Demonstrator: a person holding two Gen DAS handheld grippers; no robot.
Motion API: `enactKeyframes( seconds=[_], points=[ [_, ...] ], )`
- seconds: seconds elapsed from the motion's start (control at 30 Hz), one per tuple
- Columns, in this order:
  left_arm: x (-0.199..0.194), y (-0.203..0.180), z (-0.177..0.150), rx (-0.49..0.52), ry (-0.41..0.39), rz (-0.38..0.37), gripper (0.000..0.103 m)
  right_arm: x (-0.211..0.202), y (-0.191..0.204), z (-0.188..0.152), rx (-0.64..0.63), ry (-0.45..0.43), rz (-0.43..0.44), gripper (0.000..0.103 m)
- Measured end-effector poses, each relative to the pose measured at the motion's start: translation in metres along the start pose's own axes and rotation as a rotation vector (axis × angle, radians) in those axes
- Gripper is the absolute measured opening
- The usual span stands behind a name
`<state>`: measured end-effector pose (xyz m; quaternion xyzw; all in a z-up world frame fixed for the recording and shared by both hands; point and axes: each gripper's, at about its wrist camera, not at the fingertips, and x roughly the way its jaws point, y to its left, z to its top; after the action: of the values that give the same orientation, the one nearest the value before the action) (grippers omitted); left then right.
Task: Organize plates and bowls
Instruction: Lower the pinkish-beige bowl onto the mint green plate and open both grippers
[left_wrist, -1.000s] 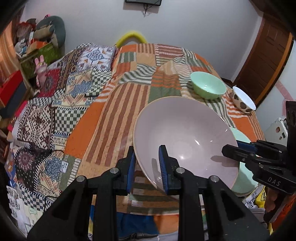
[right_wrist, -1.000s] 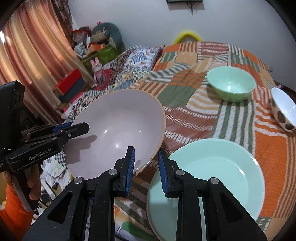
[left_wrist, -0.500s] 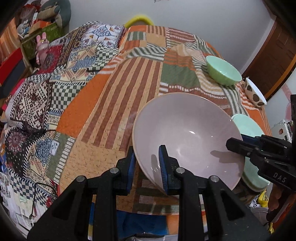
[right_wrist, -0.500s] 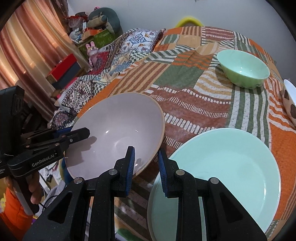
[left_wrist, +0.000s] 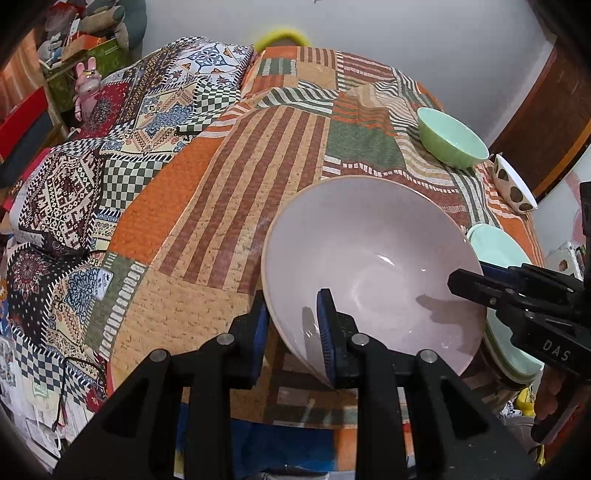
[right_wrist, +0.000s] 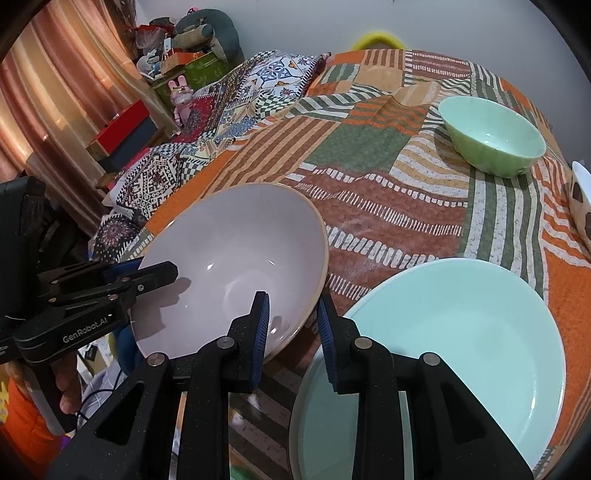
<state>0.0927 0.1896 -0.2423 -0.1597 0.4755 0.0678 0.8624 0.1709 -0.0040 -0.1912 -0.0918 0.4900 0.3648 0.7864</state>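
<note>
A large pale pink bowl (left_wrist: 373, 266) is held in the air over the near edge of the patchwork table. My left gripper (left_wrist: 293, 325) is shut on its near-left rim. My right gripper (right_wrist: 291, 325) is shut on the opposite rim of the same bowl (right_wrist: 236, 258). A mint green plate (right_wrist: 454, 339) lies on the table just right of the bowl, under my right gripper; it also shows in the left wrist view (left_wrist: 498, 254). A green bowl (right_wrist: 495, 136) and a white bowl with brown spots (left_wrist: 513, 184) sit at the far right.
The patchwork cloth (left_wrist: 258, 166) covers the table, with a second patterned quilt (left_wrist: 110, 147) bunched on its left side. A pink rabbit toy (left_wrist: 86, 85), boxes and a curtain (right_wrist: 55, 92) stand to the left. A wall and a wooden door (left_wrist: 546, 122) are behind.
Both grippers have carried the pink bowl lower and nearer the table's front edge. The green plate now sits closer under my right gripper.
</note>
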Motion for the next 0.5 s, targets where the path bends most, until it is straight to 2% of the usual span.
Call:
enactKeyframes(
  seconds=[0.23, 0.33, 0.5],
  points=[
    [-0.007, 0.001, 0.002, -0.031, 0.004, -0.014, 0.024, -0.010, -0.004, -0.001, -0.001, -0.020, 0.008, 0.026],
    [-0.024, -0.006, 0.009, 0.009, -0.052, 0.024, 0.025, -0.025, -0.008, 0.001, 0.006, -0.061, 0.023, 0.028],
    [-0.056, -0.026, 0.030, 0.064, -0.147, 0.026, 0.025, -0.058, -0.013, 0.006, -0.004, -0.152, 0.007, 0.033]
  ],
)
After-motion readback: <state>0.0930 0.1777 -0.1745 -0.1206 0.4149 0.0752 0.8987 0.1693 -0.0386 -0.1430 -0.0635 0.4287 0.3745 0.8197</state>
